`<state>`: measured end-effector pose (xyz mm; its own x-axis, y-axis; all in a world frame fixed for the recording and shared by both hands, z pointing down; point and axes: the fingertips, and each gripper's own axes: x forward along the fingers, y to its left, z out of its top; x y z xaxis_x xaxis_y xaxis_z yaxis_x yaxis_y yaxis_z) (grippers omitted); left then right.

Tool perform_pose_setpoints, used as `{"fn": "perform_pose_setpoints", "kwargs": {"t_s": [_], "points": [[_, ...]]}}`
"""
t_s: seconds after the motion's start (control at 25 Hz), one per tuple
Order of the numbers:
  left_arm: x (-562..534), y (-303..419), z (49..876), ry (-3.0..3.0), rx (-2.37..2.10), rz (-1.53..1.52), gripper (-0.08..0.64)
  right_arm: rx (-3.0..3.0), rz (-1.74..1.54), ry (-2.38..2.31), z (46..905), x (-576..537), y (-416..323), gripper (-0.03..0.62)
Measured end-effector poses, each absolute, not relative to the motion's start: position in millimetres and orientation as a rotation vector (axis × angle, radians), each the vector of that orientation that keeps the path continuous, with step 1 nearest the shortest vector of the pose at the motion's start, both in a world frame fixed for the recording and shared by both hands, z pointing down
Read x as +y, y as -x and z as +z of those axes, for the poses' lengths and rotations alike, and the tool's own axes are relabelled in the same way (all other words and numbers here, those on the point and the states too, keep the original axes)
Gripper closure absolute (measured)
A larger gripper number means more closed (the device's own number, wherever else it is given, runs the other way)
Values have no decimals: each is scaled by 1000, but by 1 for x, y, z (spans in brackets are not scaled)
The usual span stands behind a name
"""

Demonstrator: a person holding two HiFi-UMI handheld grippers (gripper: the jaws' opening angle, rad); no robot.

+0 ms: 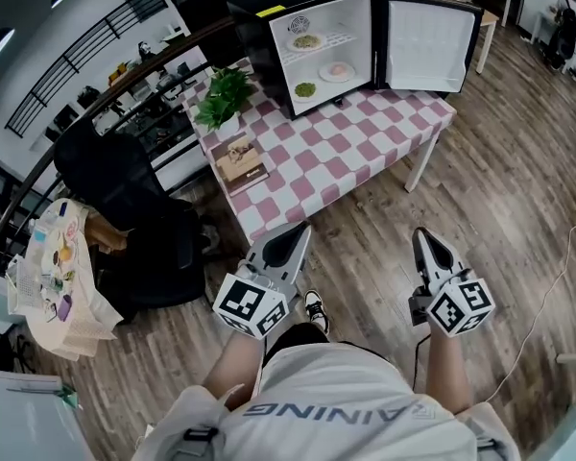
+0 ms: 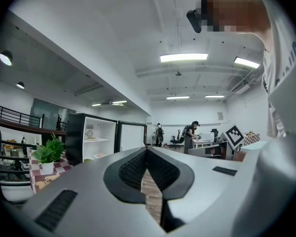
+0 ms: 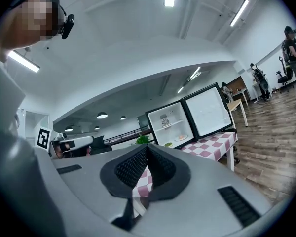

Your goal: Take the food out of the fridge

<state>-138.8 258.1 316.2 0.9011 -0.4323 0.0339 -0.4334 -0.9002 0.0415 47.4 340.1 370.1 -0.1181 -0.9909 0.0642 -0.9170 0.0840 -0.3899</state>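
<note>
— Where do we see the food [image 1: 338, 70]?
— On three plates inside the open fridge [image 1: 261, 46], top centre of the head view, on the checked worktop [image 1: 365, 152].
— And our grippers?
— Low in the frame, well apart from the worktop. We hold the left gripper [image 1: 296, 230] and right gripper [image 1: 424, 236] with jaws clenched and empty.

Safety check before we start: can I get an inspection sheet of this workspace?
Surface: table, checked cloth.
Job's things: fridge, door open; three plates of food inside.
Clutter: plant, book.
Tools: left tool and right tool shut, empty, short of the table.
Cables: cable on floor, right side.
Surroundings: chair, wooden floor.
</note>
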Motion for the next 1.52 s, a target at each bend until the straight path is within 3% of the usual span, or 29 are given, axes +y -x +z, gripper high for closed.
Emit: {"fn": "perform_pose_setpoints", "kwargs": {"t_s": [0.8, 1.52], "points": [[61, 195, 328, -2875, -665, -39, 552, 2333, -499, 1860, 359, 108, 25, 572], [-36, 182, 338, -2832, -803, -7, 552, 2439, -552, 1727, 370, -12, 9, 572]]}}
